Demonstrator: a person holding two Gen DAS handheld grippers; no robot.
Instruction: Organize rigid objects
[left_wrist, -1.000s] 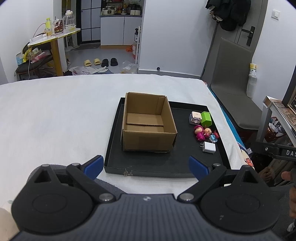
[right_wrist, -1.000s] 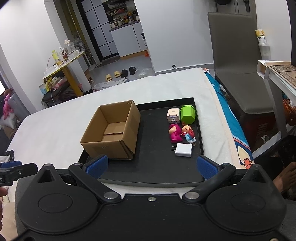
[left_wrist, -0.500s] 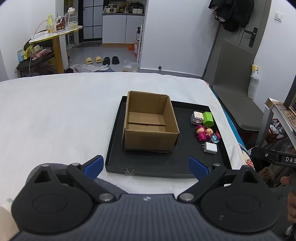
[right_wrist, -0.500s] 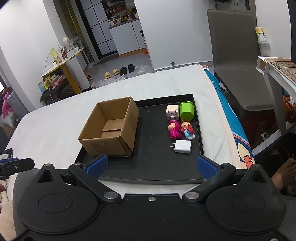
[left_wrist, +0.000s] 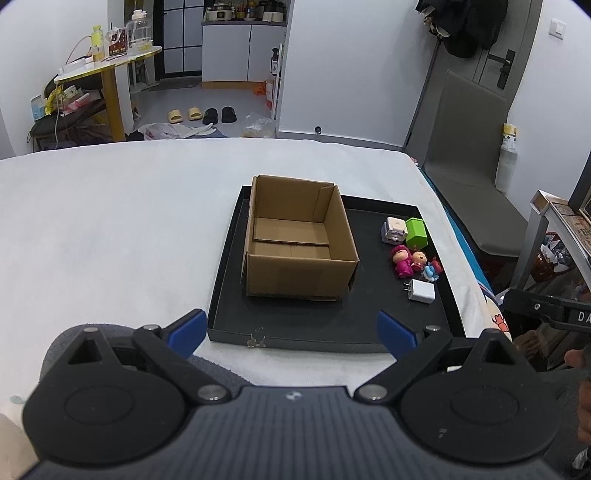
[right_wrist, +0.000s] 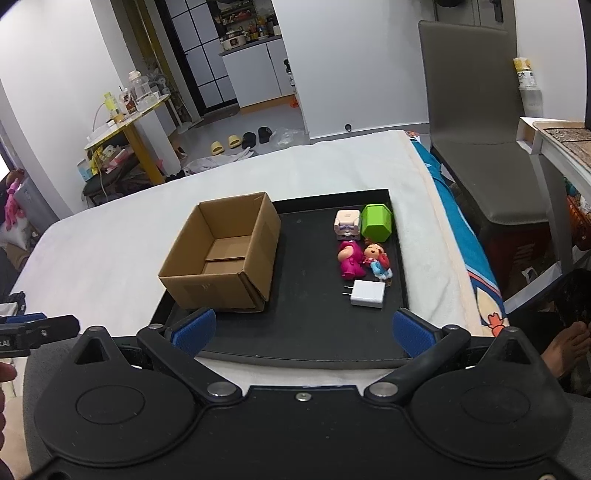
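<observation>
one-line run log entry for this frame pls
phase: pre-grasp | left gripper: open, empty | right gripper: open, empty | cardboard box: empty, on black tray | white charger: nearest right gripper

Left claw (left_wrist: 290, 334) and right claw (right_wrist: 303, 332) hover side by side (blue-tipped fingers spread wide).

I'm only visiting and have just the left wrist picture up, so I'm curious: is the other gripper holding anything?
Observer: No. The right wrist view shows the right gripper open and empty. It hovers just short of the near edge of the black tray.
Visitor: What does the cardboard box look like on the side facing the toys?
Observer: That wall of the cardboard box is plain brown, with nothing leaning on it.
Visitor: Is there anything in the room that I'm missing?
Observer: A pink plush toy sits at the far left.
</observation>
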